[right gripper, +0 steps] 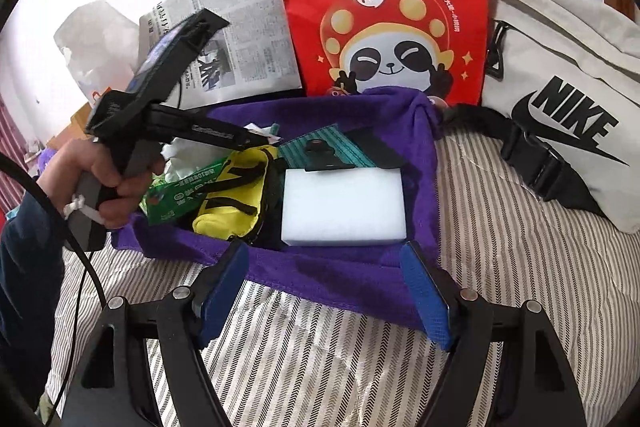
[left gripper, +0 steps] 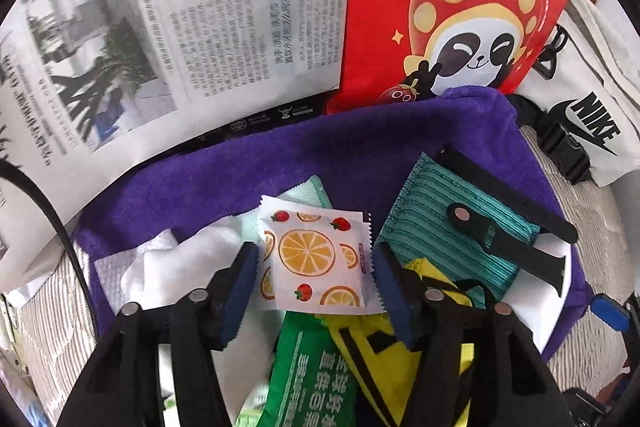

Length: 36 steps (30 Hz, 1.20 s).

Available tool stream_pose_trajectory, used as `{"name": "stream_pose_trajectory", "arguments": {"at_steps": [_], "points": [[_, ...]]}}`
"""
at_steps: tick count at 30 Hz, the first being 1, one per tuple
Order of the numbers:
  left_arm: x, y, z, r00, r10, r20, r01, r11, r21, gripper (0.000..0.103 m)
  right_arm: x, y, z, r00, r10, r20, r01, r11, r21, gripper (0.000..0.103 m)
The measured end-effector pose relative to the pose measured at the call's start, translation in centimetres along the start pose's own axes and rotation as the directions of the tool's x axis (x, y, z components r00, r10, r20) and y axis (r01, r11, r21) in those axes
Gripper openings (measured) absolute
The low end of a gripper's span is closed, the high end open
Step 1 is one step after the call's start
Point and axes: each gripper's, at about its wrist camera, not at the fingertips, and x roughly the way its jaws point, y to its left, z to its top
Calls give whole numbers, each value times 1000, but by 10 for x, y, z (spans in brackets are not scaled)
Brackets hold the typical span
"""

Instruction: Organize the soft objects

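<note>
The left hand-held gripper (left gripper: 314,267) stood open around the white orange-printed sachet (left gripper: 316,259), resting on the purple cloth pile (left gripper: 224,171); lifting straight away would leave it undisturbed.

A grey-striped bed (right gripper: 480,187) carries everything. A purple towel (right gripper: 340,275) lies spread at its middle, a white Nike bag (right gripper: 560,107) to the right. At the far side are a newspaper (right gripper: 248,27) and a red panda bag (right gripper: 384,7).

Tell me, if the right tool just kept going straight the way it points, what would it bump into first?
Probably the near edge of the purple cloth, then the white foam block lying on it. The right tool is open and empty; depth is hard to judge.
</note>
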Motion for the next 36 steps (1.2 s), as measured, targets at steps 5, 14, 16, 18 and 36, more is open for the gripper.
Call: {"name": "stream_pose_trajectory", "arguments": {"at_steps": [5,14,16,18,36], "points": [[-30,3,-10,1000,-8,27,8,1000,4,74,3,2,-1,1000,0,-14,0,1000,-5,78],[-104,1,-56,989,59,137,-59,998,-4,82,-2,5,1,999,-34,-39,35,998,44,78],[-120,3,-66,984,73,161,-72,997,-11,84,-7,9,1,997,-54,-54,57,997,46,78],[-138,6,-84,979,97,181,-95,995,-23,87,-13,18,1,994,-88,-66,91,995,43,84],[-210,-16,-197,953,111,284,-63,983,-171,90,-95,91,-22,980,-196,-37,197,979,50,103]]}}
